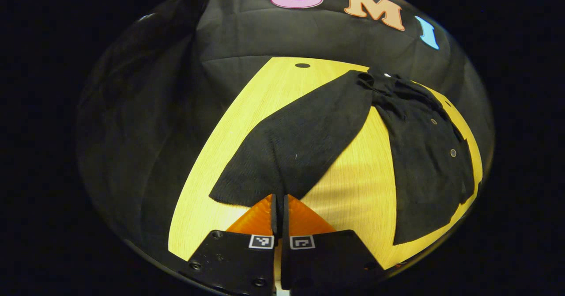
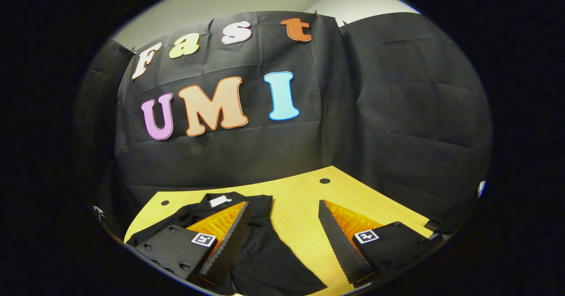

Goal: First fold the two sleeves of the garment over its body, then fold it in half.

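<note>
A black buttoned garment lies on the wooden table (image 1: 353, 190). Its body (image 1: 428, 163) is at the right in the left gripper view, and one long sleeve (image 1: 304, 141) stretches from the collar down toward me. My left gripper (image 1: 279, 197) is shut on that sleeve's cuff end, the fabric running in between its orange fingers. In the right gripper view the garment (image 2: 260, 252) lies low and left, its white neck label (image 2: 219, 200) showing. My right gripper (image 2: 284, 218) hangs open above it, with the left finger (image 2: 229, 238) over the cloth and the right finger over bare table.
The table (image 2: 300, 199) has small round holes, one near its far edge (image 1: 302, 65) and others (image 2: 325, 180) by the back corners. Black cloth walls close in behind and beside the table. Bare wood lies to the right of the garment in the right gripper view.
</note>
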A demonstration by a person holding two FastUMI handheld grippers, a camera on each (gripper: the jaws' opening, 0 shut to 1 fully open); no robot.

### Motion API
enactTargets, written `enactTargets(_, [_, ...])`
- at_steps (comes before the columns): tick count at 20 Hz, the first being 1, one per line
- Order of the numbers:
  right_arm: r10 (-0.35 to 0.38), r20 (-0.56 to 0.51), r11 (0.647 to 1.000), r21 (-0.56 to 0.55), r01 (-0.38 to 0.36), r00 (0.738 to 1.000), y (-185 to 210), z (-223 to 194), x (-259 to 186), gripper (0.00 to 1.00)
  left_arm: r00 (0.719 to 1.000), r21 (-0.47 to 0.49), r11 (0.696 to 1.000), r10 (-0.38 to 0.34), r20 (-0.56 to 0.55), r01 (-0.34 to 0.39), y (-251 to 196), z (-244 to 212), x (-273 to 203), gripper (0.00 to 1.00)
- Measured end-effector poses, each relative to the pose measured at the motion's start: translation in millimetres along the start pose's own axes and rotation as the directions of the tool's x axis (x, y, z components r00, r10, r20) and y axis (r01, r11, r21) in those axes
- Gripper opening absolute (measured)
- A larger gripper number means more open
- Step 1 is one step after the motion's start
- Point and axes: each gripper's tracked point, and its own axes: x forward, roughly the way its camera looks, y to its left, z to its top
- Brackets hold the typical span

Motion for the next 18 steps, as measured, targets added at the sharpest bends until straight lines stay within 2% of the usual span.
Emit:
enactTargets(2, [0.003, 0.001, 1.000, -0.002, -0.003, 1.000, 4.1, -0.4, -2.2, 0.98, 1.000, 0.011, 1.000, -0.013, -0.010, 0.013, -2.6, 2.8, -1.7, 0.00])
enactTargets(4, [0.001, -0.007, 1.000, -0.008, -0.001, 1.000, 2.2, -3.8, -6.5, 0.97, 0.999, -0.020, 0.999, -0.027, -0.026, 0.027, -5.6, 5.4, -4.3, 0.00])
enactTargets(8, [0.001, -0.015, 1.000, -0.001, -0.001, 1.000, -8.4, -3.0, -2.7, 0.97, 0.999, -0.033, 0.999, -0.042, 0.022, 0.043, -14.8, 34.7, -17.6, 0.00])
enactTargets(13, [0.049, -0.054, 0.999, 0.004, -0.049, 0.997, -28.6, -9.5, 13.9, 0.98, 0.982, -0.021, 0.997, -0.066, 0.178, 0.071, -57.9, 119.8, -48.9, 0.00])
enactTargets(18, [0.109, -0.094, 0.994, 0.034, -0.107, 0.990, -53.4, -10.8, 32.2, 0.98, 0.947, 0.009, 0.991, -0.127, 0.294, 0.130, -136.0, 194.6, -64.6, 0.00])
